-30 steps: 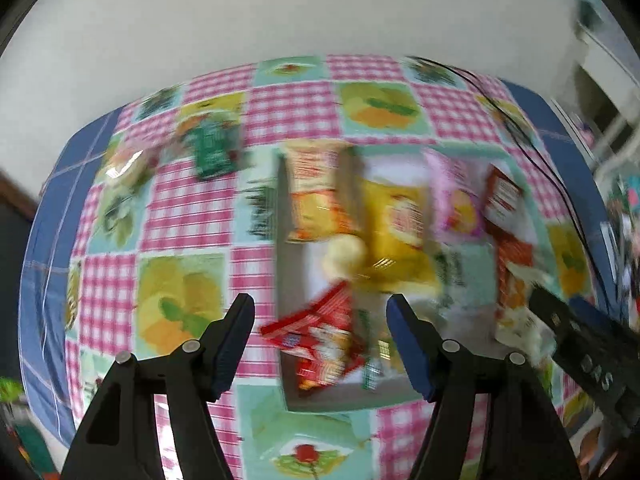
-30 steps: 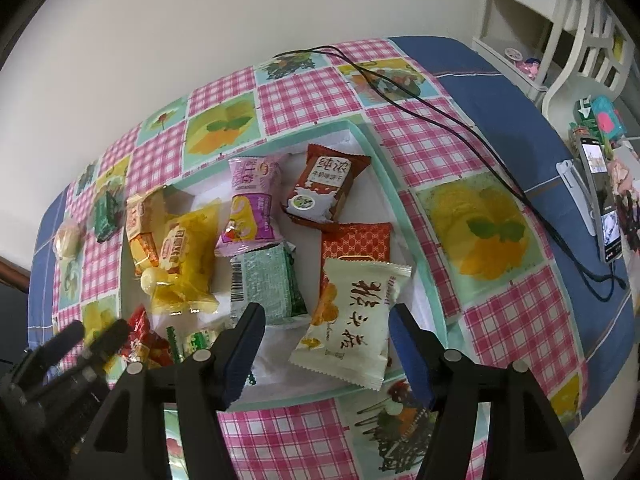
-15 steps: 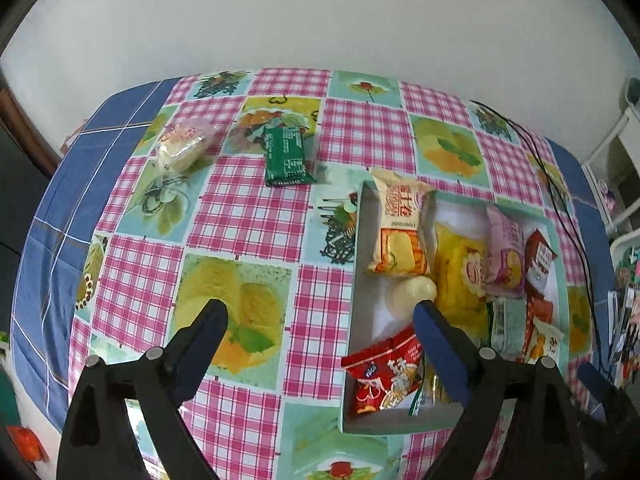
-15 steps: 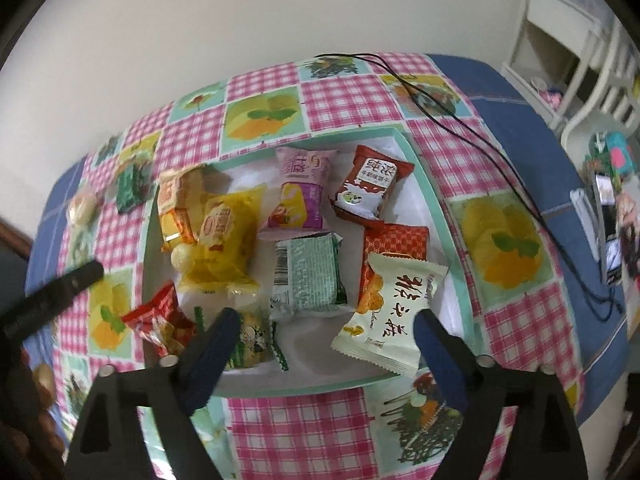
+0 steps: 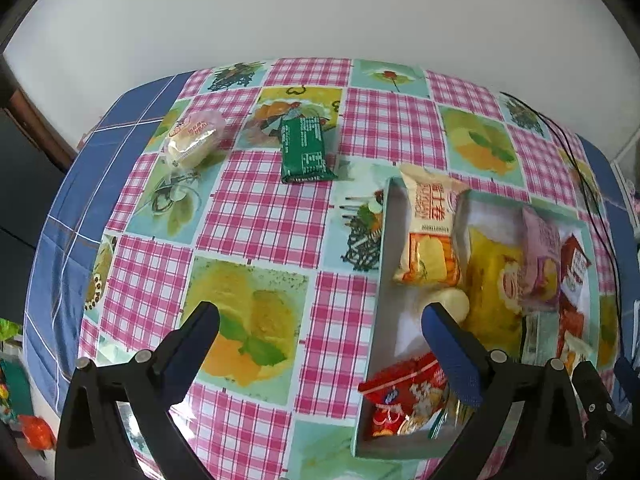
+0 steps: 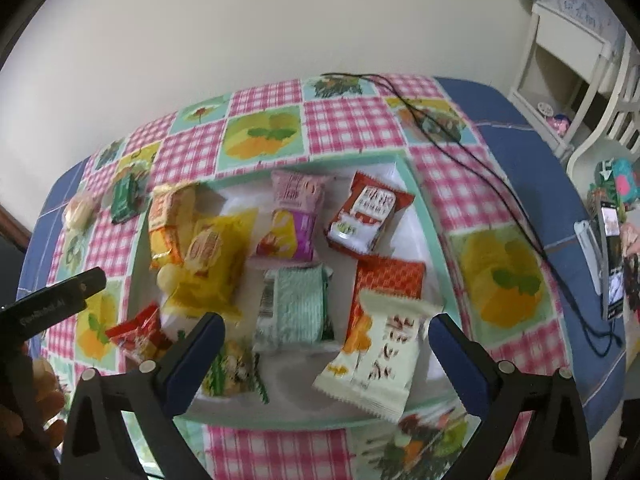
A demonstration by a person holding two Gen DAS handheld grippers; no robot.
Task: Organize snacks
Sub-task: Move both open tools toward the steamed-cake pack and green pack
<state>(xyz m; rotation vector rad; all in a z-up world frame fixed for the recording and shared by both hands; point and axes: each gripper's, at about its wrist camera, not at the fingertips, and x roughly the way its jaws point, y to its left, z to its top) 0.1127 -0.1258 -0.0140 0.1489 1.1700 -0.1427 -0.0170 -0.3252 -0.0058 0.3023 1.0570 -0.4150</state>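
A teal-rimmed tray (image 6: 430,236) holds several snack packets, among them a white one (image 6: 376,356), a pale green one (image 6: 294,308) and a yellow one (image 6: 214,264). My right gripper (image 6: 326,324) hovers above the tray's near side, jaws opening, with nothing pressed between them. My left gripper (image 5: 320,316) hangs over the tablecloth by the tray's left rim (image 5: 380,260), jaws also opening and empty. Outside the tray, a dark green packet (image 5: 304,150) and a clear-wrapped pale cake (image 5: 194,140) lie on the cloth at the far left.
A black cable (image 6: 480,168) runs across the checked cloth right of the tray. A phone on a stand (image 6: 610,256) and white furniture (image 6: 568,60) stand off the table's right side. A pale wall lies behind the table. A hand (image 6: 36,400) holds the left gripper.
Both grippers' jaws have spread from half open to wide. The left gripper has swung left, from over the tray to the cloth beside it. The right one has stayed over the tray.
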